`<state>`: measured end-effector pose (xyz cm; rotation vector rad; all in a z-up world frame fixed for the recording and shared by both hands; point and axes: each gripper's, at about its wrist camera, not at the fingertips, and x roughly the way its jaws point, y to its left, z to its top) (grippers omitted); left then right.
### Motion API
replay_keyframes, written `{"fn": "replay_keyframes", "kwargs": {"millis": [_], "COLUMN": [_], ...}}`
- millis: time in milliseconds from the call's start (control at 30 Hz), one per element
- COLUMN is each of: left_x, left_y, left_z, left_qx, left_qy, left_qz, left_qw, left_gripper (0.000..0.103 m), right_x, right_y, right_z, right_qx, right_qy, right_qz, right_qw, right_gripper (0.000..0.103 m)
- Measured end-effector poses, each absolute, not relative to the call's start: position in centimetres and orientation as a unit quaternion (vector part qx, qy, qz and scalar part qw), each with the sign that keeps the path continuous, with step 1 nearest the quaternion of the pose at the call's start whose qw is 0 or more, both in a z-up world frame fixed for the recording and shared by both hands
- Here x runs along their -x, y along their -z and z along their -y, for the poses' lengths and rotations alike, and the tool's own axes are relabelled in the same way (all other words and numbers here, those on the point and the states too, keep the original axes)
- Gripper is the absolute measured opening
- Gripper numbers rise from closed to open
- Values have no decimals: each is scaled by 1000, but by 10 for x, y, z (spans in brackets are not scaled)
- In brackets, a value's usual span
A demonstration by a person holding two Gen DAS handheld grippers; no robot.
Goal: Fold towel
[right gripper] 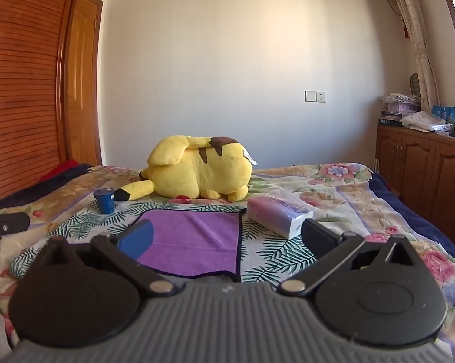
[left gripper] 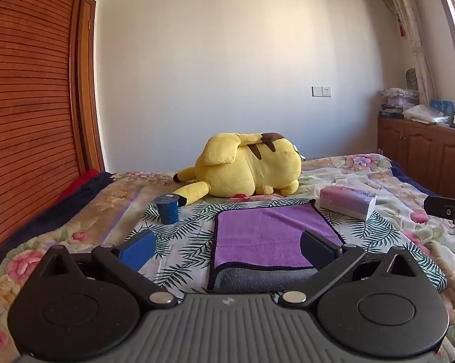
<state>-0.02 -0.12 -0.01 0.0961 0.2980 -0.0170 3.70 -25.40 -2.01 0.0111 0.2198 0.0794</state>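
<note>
Grippers hover low over the bed: the left gripper [left gripper: 227, 246] and right gripper [right gripper: 225, 239] both gape wide, holding nothing. Between them the purple towel [left gripper: 269, 239] lies flat on the leaf-print cloth [left gripper: 179, 242], one fold seemingly made. A careless pinch could drag that cloth along. Farther off, the tissue pack [right gripper: 275, 214] and blue cup [left gripper: 166, 210] might get swept aside.

You face a plain white wall [left gripper: 227, 60] with a white switch-and-socket plate [left gripper: 321, 91]. On your left stands a slatted reddish wooden wardrobe [left gripper: 24, 106]; on your right, brown panelled wooden cabinets [right gripper: 424, 166] under a sunlit, patterned cream curtain [right gripper: 415, 30].
</note>
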Motion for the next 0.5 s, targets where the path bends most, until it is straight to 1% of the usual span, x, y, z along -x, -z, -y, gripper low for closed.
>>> {"fn": "replay_keyframes", "kwargs": {"millis": [500], "left_x": [-2], "left_y": [1], "left_z": [1], "left_qx": [-48], "left_qy": [6], "left_qz": [-145], "left_qw": [988], "left_gripper": [87], "right_x": [-38], "right_y": [22], "right_z": [257], "right_qx": [-6], "right_qy": [-39], "right_qz": [-111], "right_qw": [993], "right_gripper": [103]}}
